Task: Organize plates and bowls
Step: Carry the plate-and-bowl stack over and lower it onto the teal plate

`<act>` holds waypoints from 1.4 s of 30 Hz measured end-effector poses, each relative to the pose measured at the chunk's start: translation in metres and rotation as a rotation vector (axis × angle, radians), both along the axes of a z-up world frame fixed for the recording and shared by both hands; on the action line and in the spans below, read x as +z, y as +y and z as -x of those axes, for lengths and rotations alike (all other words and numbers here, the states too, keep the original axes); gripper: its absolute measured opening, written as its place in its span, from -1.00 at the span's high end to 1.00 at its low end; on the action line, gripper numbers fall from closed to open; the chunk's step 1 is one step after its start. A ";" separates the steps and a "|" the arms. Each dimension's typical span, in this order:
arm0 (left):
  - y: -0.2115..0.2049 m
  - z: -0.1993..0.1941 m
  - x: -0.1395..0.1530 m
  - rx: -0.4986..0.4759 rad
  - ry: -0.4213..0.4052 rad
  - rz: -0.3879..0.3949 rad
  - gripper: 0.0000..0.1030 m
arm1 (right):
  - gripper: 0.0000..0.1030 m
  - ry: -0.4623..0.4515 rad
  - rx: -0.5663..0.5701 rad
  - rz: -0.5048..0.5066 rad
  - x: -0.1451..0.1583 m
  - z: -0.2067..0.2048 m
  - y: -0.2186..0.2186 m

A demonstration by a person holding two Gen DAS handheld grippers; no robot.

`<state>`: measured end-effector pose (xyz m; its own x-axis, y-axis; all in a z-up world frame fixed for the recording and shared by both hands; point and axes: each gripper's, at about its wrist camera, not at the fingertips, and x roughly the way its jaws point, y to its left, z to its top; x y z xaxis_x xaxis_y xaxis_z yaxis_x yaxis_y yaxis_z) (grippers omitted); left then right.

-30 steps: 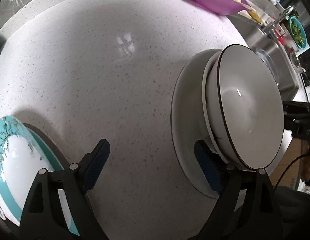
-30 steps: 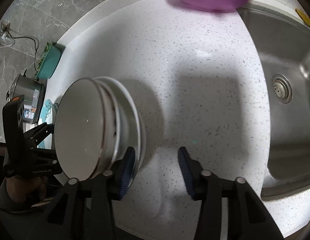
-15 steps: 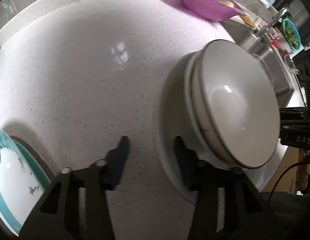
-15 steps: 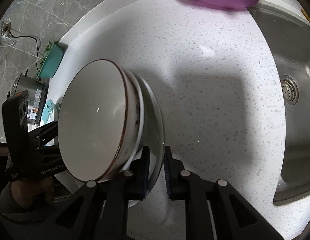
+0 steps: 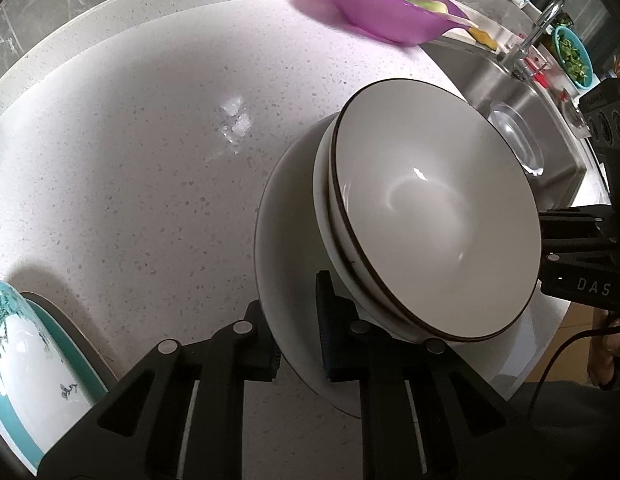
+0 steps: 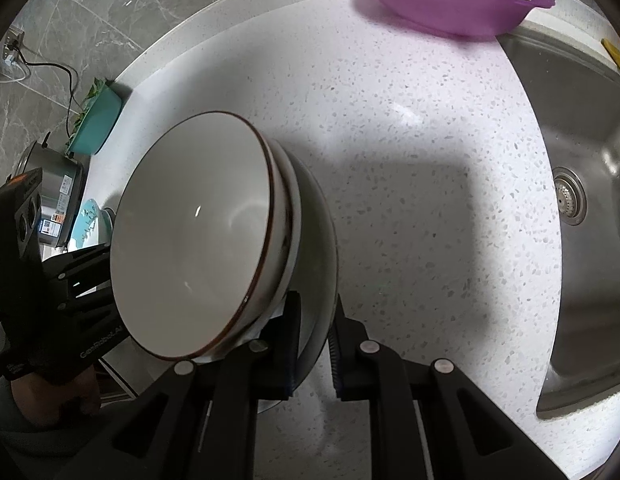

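Note:
A wide white plate [image 5: 286,240] carries two nested bowls: a white one [image 5: 322,200] and, inside it, a grey bowl with a brown rim [image 5: 430,208]. My left gripper [image 5: 298,336] is closing tight on the plate's near rim, one pad on each face. From the opposite side, my right gripper [image 6: 314,344] is shut on the plate's [image 6: 324,240] rim, beside the brown-rimmed bowl [image 6: 190,248]. Each gripper shows in the other's view: the right one [image 5: 570,248] past the bowls, the left one [image 6: 82,280] at the stack's left.
A teal patterned plate [image 5: 22,360] lies on the speckled counter [image 5: 150,160] at lower left. A purple bowl of vegetables [image 5: 390,12] stands at the back. The steel sink [image 6: 582,200] and tap [image 5: 542,20] lie to the right. A teal tub [image 6: 96,128] and steel pot [image 6: 50,188] are far left.
Both grippers stood open beside the stack a second ago. The left one slid right over the plate's rim and shut on it. The right one shut on the opposite rim.

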<state>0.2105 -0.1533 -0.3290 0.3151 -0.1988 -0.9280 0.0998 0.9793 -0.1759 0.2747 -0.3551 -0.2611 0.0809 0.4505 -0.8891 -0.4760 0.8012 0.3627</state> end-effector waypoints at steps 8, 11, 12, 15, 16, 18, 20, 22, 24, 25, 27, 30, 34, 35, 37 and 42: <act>0.005 0.014 0.018 0.027 -0.027 -0.016 0.78 | 0.71 0.004 0.008 -0.006 0.005 0.005 0.003; 0.004 0.018 0.024 0.040 -0.035 -0.018 0.78 | 0.71 -0.010 0.018 -0.007 0.010 0.006 0.005; 0.003 0.020 0.027 0.046 -0.039 -0.017 0.78 | 0.71 -0.017 0.023 -0.006 0.012 0.007 0.005; 0.004 0.026 0.033 0.063 -0.052 -0.015 0.78 | 0.71 -0.029 0.033 -0.011 0.017 0.008 0.004; 0.004 0.028 0.036 0.069 -0.058 -0.016 0.78 | 0.71 -0.035 0.038 -0.014 0.019 0.008 0.004; 0.005 0.032 0.044 0.083 -0.068 -0.019 0.78 | 0.71 -0.044 0.050 -0.019 0.025 0.010 0.005; 0.008 0.036 0.051 0.101 -0.076 -0.018 0.77 | 0.71 -0.053 0.064 -0.025 0.032 0.013 0.007; 0.011 0.043 0.061 0.122 -0.084 -0.021 0.77 | 0.71 -0.062 0.081 -0.031 0.038 0.014 0.008; 0.015 0.050 0.071 0.141 -0.091 -0.023 0.76 | 0.71 -0.070 0.099 -0.038 0.046 0.017 0.010; 0.018 0.054 0.076 0.150 -0.097 -0.021 0.76 | 0.71 -0.078 0.109 -0.039 0.051 0.019 0.013; 0.025 0.064 0.086 0.165 -0.108 -0.020 0.76 | 0.71 -0.091 0.125 -0.047 0.061 0.023 0.018; 0.038 0.077 0.102 0.185 -0.131 -0.020 0.75 | 0.71 -0.113 0.150 -0.054 0.074 0.028 0.027; 0.065 0.096 0.123 0.207 -0.157 -0.024 0.74 | 0.71 -0.138 0.179 -0.066 0.092 0.041 0.048; 0.075 0.104 0.127 0.214 -0.162 -0.025 0.74 | 0.71 -0.143 0.187 -0.070 0.096 0.045 0.055; 0.096 0.117 0.134 0.227 -0.167 -0.025 0.74 | 0.71 -0.150 0.200 -0.076 0.102 0.052 0.070; 0.155 0.150 0.144 0.265 -0.168 -0.025 0.74 | 0.70 -0.149 0.241 -0.083 0.111 0.076 0.121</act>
